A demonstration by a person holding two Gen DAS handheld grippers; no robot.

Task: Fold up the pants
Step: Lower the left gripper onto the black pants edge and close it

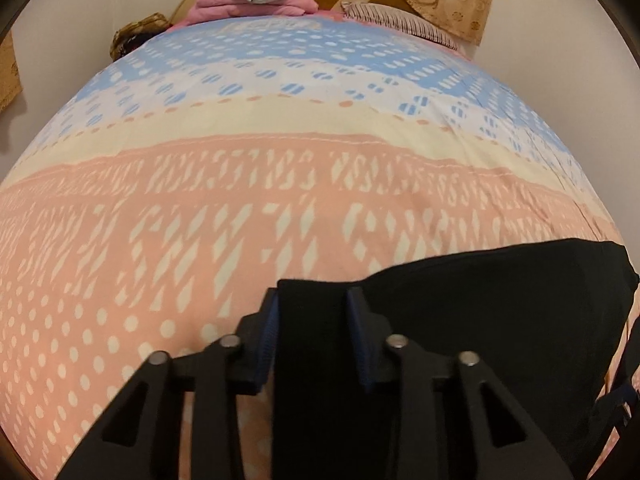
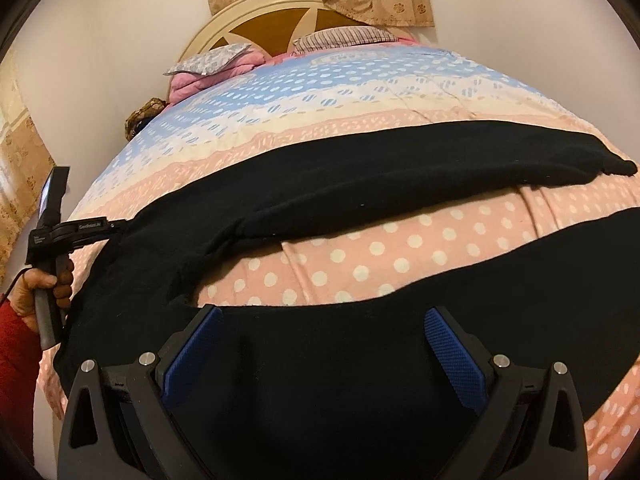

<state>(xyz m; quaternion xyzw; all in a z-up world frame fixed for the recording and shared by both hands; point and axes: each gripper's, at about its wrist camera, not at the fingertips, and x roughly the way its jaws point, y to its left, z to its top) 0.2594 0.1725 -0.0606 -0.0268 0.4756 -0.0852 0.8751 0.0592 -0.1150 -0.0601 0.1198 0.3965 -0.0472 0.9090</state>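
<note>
Left wrist: pants (image 1: 500, 312) cropped rightward.

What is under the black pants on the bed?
The black pants lie spread on the pink polka-dot bedspread, which shows between the two legs. The left gripper pinches one edge. Whatever lies directly beneath the fabric is covered.

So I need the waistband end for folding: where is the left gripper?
The left gripper sits at the left end of the black pants, shut on them.
</note>
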